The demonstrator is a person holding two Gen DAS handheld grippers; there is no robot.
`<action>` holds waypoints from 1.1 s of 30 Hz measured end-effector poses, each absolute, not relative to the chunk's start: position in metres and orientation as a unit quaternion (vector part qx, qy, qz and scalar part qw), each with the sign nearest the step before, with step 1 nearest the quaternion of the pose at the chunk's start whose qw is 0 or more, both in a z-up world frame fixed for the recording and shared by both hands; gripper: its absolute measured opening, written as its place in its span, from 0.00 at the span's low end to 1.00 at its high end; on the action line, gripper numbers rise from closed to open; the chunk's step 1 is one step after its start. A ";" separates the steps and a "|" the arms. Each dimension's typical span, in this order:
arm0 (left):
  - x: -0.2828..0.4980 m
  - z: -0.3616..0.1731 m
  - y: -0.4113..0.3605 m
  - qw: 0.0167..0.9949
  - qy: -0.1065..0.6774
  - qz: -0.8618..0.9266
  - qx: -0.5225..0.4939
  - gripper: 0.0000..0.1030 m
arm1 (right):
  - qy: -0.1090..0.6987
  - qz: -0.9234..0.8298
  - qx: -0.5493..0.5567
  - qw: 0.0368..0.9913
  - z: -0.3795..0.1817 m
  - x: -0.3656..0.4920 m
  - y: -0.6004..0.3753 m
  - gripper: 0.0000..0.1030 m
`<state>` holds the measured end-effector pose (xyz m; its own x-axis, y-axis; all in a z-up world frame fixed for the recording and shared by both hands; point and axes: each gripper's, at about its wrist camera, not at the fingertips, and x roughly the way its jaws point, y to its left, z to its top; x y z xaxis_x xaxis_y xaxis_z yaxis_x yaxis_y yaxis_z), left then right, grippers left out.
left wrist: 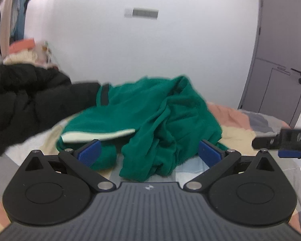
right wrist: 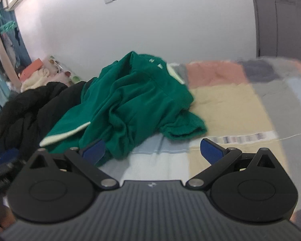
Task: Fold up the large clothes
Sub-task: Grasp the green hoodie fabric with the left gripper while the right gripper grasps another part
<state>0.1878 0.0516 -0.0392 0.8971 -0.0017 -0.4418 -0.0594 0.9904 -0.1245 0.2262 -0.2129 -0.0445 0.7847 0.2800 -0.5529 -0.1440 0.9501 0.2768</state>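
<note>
Both fingers apart | green garment (left wrist: 150, 120) crumpled | black jacket (left wrist: 26, 104) beside it

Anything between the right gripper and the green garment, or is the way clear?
Right wrist view: only bare patchwork bedcover lies ahead of the open right gripper. The crumpled green garment reaches its left finger; nothing else intervenes.

The garment (left wrist: 150, 116) lies crumpled on the bed (right wrist: 230, 104), seemingly touching the jacket (left wrist: 30, 104) at its left.
</note>
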 end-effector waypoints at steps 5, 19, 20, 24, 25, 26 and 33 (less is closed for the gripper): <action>0.234 -0.076 0.068 0.968 0.240 0.027 -0.071 1.00 | 0.322 0.131 0.144 0.927 -0.063 0.270 -0.201 1.00; 0.309 -0.172 0.081 0.968 0.238 -0.019 -0.076 0.99 | 0.350 0.162 0.229 0.894 -0.163 0.363 -0.202 0.96; 0.313 -0.176 0.079 0.968 0.238 -0.015 -0.073 0.99 | 0.346 0.168 0.238 0.892 -0.167 0.366 -0.203 0.96; 0.319 -0.187 0.074 0.970 0.236 -0.011 -0.059 0.87 | 0.323 0.203 0.255 0.888 -0.176 0.377 -0.196 0.96; 0.320 -0.188 0.073 0.970 0.235 -0.016 -0.060 0.76 | 0.314 0.212 0.253 0.890 -0.176 0.376 -0.194 0.96; 0.321 -0.187 0.072 0.969 0.236 -0.024 -0.065 0.65 | 0.307 0.219 0.252 0.891 -0.175 0.375 -0.193 0.96; 0.308 -0.169 0.069 0.960 0.235 -0.089 -0.122 0.23 | 0.309 0.243 0.256 0.883 -0.173 0.367 -0.195 0.95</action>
